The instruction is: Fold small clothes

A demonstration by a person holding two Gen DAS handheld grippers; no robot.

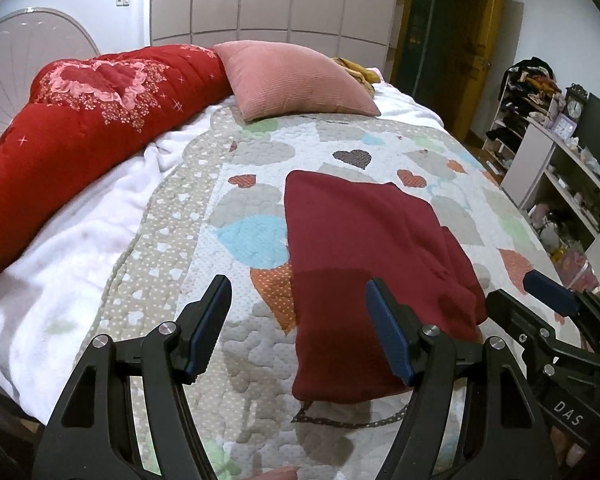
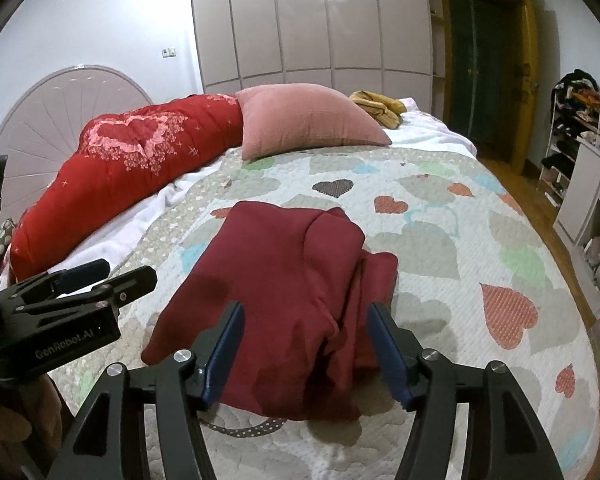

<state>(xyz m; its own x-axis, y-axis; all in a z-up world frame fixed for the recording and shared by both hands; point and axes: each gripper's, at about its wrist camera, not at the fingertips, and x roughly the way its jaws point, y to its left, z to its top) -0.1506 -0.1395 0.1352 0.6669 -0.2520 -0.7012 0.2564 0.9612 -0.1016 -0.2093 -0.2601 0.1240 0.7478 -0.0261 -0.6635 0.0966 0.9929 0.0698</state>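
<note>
Left wrist view: the left gripper (image 1: 300, 324) hangs above the near part of the bed, jaws spread wide with nothing between them; its right-hand blue pad (image 1: 388, 336) sits over the near left part of the garment, but whether it touches the cloth cannot be told.
Right wrist view: the right gripper (image 2: 306, 350) hovers over the garment's near edge, jaws wide apart and empty; contact with the fabric cannot be told.
Garment: a dark red cloth (image 1: 376, 264) (image 2: 288, 304), folded into a rough rectangle, lies flat on the heart quilt (image 1: 244, 360) (image 2: 440, 280), with a thicker bunched fold along its right side.
Each gripper seen by the other: the right gripper (image 1: 552, 300) shows just right of the garment's near right corner; the left gripper (image 2: 84, 280) shows just left of the garment, also above the quilt.
Beyond the garment: a pink cushion (image 1: 296, 80) (image 2: 308, 120) rests at the far end of the quilt, well apart from the garment.
Left of the garment: a red floral duvet (image 1: 72, 136) (image 2: 132, 164) is rolled along the bed's edge, with a white blanket (image 1: 60, 240) between it and the quilt.
Far behind the cushion: a yellow cloth (image 1: 360, 72) (image 2: 380, 108) lies bunched.
Right of the garment: shelves (image 1: 560, 168) stand past the bed's edge.
</note>
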